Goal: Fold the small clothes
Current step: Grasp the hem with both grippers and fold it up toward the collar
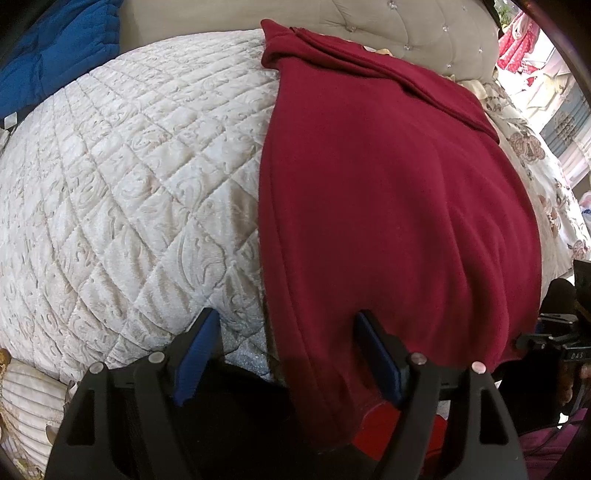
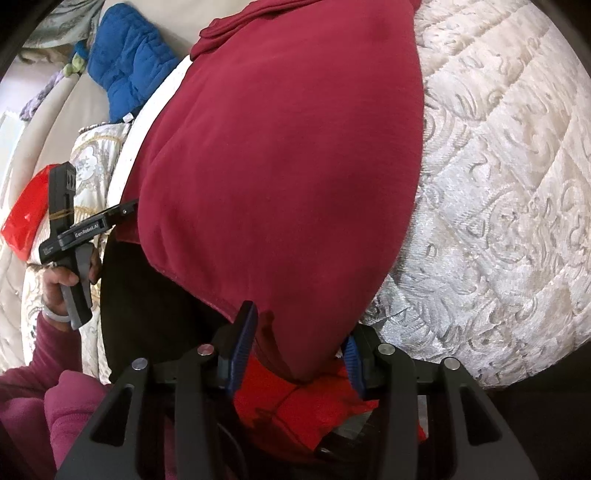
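A dark red garment (image 1: 388, 192) lies spread on a cream quilted bed cover (image 1: 129, 177), its near hem hanging over the bed edge. My left gripper (image 1: 284, 343) is open; the garment's left hem corner drapes between the jaws, against the right blue pad (image 1: 376, 354). In the right wrist view the garment (image 2: 280, 155) fills the middle. My right gripper (image 2: 299, 343) is open, with the other hem corner hanging between the jaws. The left gripper also shows in the right wrist view (image 2: 123, 212) at the garment's left edge.
A blue padded cloth (image 1: 55, 48) lies at the back left, next to the tufted headboard (image 1: 369, 22). A floral cover (image 1: 535, 166) lies on the right. A bright red cloth (image 2: 317, 402) sits below the bed edge, under the grippers.
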A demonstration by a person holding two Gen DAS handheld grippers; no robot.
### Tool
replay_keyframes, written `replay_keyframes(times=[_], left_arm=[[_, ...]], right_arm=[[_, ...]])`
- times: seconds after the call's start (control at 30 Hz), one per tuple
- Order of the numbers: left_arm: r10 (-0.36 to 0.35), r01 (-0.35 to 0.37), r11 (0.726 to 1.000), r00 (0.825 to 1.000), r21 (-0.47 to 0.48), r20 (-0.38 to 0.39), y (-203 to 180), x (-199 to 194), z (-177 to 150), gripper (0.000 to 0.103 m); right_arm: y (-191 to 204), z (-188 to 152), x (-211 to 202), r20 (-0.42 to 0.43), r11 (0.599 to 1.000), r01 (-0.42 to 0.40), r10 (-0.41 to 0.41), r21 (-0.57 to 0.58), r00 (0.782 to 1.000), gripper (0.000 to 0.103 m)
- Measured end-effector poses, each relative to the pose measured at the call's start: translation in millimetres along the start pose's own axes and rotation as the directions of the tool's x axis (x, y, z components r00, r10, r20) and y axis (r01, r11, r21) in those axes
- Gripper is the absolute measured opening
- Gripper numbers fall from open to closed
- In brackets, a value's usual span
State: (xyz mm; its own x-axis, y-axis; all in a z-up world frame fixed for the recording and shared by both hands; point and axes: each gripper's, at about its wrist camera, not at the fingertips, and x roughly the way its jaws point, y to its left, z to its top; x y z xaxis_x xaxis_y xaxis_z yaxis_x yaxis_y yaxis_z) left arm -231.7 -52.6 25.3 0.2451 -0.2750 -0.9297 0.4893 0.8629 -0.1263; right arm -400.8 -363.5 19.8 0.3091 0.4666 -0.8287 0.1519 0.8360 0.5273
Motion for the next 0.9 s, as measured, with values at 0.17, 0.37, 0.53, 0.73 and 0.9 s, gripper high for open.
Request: replay_keyframes(times=[0.17, 0.37, 0.53, 0.73, 0.9], left_arm=[[0.002, -0.001, 1.0, 1.0, 0.013, -0.011, -6, 4, 1, 0.08], [-0.034, 0.035, 0.999, 0.999, 0.02, -0.036, -9, 3, 2, 0.046], [-0.133, 0.134, 0.987, 0.991, -0.093, 0.018, 1, -21, 16, 0.008], [-0.173, 0.191, 0.978, 0.966, -0.079, 0.193, -5, -66, 68, 0.008], [-0.185, 0.213, 0.975, 0.938, -0.068, 0.293, -14, -80, 132, 0.008]], right_arm=[[14, -3, -3, 0.031, 0.991, 0.087, -0.085, -0.101, 0.996, 0.0], [26, -2, -15, 0.064, 0.988, 0.013, -0.003, -0.154, 0.998, 0.0], [33, 12, -54, 0.172, 0.979, -0.073, 0.106, -0.191, 0.979, 0.0], [29, 51, -104, 0.342, 0.979, -0.107, 0.162, -0.173, 0.926, 0.0], [14, 97, -134, 0.499, 0.99, -0.076, 0.128, -0.123, 0.857, 0.0]])
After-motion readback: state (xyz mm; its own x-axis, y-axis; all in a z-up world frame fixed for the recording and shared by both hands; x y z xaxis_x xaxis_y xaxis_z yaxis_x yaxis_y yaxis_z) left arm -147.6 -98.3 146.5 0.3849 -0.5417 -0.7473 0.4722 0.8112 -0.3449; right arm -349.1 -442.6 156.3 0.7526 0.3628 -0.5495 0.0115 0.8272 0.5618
